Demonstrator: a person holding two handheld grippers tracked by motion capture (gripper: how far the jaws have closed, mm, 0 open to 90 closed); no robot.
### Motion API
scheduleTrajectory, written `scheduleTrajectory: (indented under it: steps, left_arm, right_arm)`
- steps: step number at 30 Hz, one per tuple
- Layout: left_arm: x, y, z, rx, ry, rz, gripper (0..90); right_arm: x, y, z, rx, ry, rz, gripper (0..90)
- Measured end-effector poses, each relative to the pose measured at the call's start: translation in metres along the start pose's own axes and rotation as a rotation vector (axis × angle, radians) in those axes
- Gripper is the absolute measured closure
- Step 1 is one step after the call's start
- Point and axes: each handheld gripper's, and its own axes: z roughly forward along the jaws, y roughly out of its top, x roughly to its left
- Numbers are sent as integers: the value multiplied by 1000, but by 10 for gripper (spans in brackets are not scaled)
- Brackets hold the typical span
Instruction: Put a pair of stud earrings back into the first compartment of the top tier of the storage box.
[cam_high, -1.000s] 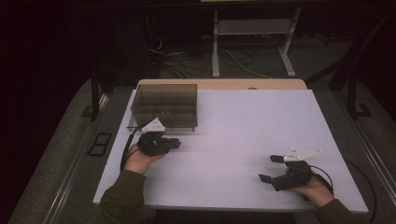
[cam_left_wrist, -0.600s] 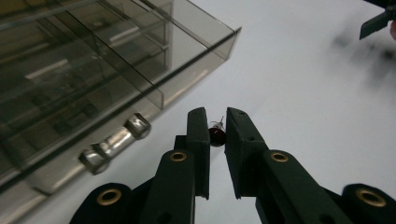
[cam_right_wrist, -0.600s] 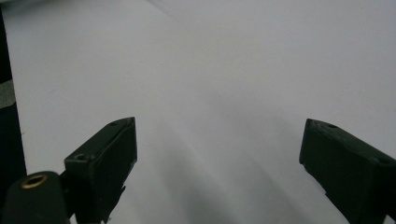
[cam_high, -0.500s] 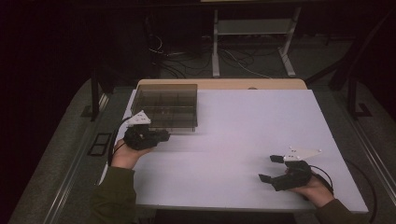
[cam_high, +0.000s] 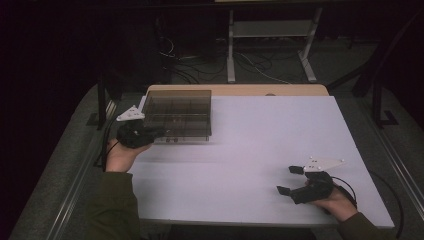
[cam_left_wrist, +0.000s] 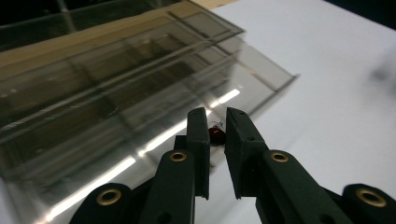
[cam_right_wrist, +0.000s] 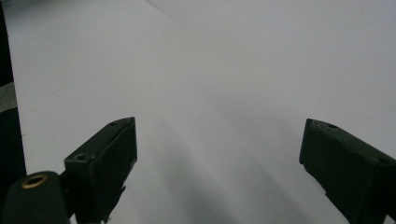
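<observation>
1. Dark floor surrounds the white table (cam_high: 260, 150), and we see loose cables (cam_high: 250, 65) and a metal stand (cam_high: 270, 40) on the floor beyond its far edge.
2. At the far left of the table we find a clear smoky plastic box (cam_high: 180, 115) split into compartments, sitting partly over a tan board (cam_high: 280, 90) that runs along the far edge.
3. We see the left gripper (cam_high: 155, 134) at the near left corner of the box, held in the left hand (cam_high: 119, 154), with its grey three-cornered plate (cam_high: 131, 115) on top.
4. In the left gripper view, we see the left gripper (cam_left_wrist: 217, 128) with its jaws drawn narrow, a slim gap between them, and the box wall (cam_left_wrist: 116, 121) just beyond the tips.
5. A small dark red thing (cam_left_wrist: 216, 135) shows in that gap at the tips; we cannot tell whether the jaws pinch it or whether it lies inside the box behind them.
6. We see the right gripper (cam_high: 287, 180) near the front right of the table, well apart from the box, held low in the right hand (cam_high: 337, 202).
7. In the right gripper view, we see the right gripper (cam_right_wrist: 217, 154) spread wide over bare white tabletop (cam_right_wrist: 210, 70), with nothing between the jaws.
</observation>
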Motion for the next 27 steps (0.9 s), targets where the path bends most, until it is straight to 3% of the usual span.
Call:
scheduleTrajectory:
  steps: [11,14,20,27]
  left_arm:
    - [25,-8,10,49,106,-49,783]
    - [27,-11,11,54,115,-54,700]
    - [23,-12,5,12,85,-77,594]
    - [10,-10,0,-20,42,-63,505]
  right_arm:
    - [0,0,0,-1,0,1,106]
    - [0,0,0,-1,0,1,105]
    - [1,0,-1,-1,-2,-1,106]
    - [0,0,-1,-1,-5,0,106]
